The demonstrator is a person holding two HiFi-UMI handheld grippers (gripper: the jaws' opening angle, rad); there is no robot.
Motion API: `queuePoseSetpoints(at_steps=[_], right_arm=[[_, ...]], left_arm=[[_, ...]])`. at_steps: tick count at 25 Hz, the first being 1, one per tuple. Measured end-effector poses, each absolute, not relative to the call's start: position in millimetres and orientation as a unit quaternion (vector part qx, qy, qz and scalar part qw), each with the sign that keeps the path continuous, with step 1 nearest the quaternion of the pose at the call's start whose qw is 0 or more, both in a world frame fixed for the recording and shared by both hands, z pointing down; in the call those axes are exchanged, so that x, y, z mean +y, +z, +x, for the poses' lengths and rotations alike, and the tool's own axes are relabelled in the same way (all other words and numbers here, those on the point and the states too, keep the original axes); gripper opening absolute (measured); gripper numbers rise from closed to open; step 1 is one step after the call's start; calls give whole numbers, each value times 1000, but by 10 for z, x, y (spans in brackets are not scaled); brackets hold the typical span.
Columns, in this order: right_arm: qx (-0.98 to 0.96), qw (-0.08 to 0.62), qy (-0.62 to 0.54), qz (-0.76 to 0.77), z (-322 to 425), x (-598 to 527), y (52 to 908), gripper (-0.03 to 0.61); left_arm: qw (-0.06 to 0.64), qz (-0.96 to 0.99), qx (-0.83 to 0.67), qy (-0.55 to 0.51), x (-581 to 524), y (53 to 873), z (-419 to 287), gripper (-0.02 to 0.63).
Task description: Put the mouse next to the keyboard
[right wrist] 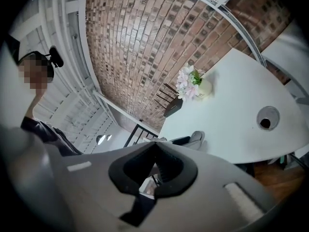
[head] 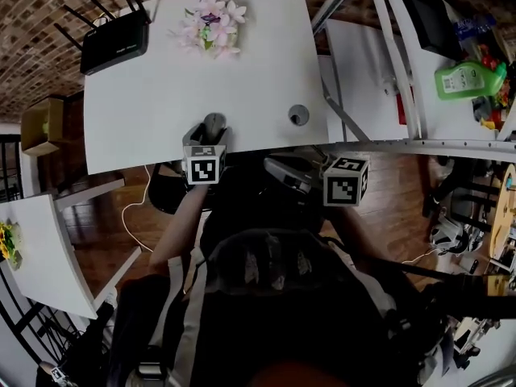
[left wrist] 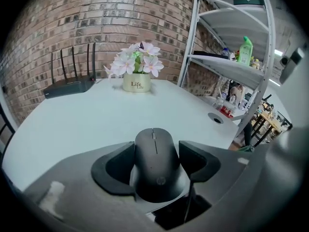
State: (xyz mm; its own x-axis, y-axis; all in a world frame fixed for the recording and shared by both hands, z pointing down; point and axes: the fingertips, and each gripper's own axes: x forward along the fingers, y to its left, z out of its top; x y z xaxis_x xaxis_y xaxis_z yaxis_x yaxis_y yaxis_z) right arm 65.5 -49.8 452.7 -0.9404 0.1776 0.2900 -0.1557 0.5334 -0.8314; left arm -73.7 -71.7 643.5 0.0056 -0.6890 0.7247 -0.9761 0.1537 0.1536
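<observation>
At near edge of white table (left wrist: pixel 87 124), left gripper (left wrist: pixel 157 154) clamps smooth matte-black mouse (left wrist: pixel 155 170) w/ "hp" logo. Cream pot (left wrist: pixel 136 84) reads "Life". Right gripper (right wrist: pixel 154 147) jaws closed, tips touching, empty.

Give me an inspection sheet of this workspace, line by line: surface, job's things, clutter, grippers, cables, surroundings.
Surface: white table, mostly bare, with a round grommet hole near its front right corner.
Job's things: black mouse at the table's near edge; keyboard: nothing seen.
Clutter: black router with antennas and a flower pot, both at the far side.
Grippers: left gripper shut on the mouse; right gripper shut, empty, off the table.
Cables: white cable on the wooden floor at the person's left.
Surroundings: brick wall; metal shelf rack at the right, with a green bottle.
</observation>
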Motion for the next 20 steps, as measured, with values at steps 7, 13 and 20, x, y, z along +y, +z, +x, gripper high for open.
queuePoseSetpoints(at_steps=[7, 13, 20], right_arm=[[-861, 164, 482, -11, 837, -631, 4477, 3], [-860, 155, 485, -17, 1226, -904, 4448, 3], [-886, 186, 419, -74, 1477, -872, 4450, 3]], left_arm=[[353, 612, -673, 219, -746, 6456, -573, 295], [375, 586, -687, 211, -844, 6520, -406, 295], [376, 567, -701, 212, -955, 6465, -246, 296]])
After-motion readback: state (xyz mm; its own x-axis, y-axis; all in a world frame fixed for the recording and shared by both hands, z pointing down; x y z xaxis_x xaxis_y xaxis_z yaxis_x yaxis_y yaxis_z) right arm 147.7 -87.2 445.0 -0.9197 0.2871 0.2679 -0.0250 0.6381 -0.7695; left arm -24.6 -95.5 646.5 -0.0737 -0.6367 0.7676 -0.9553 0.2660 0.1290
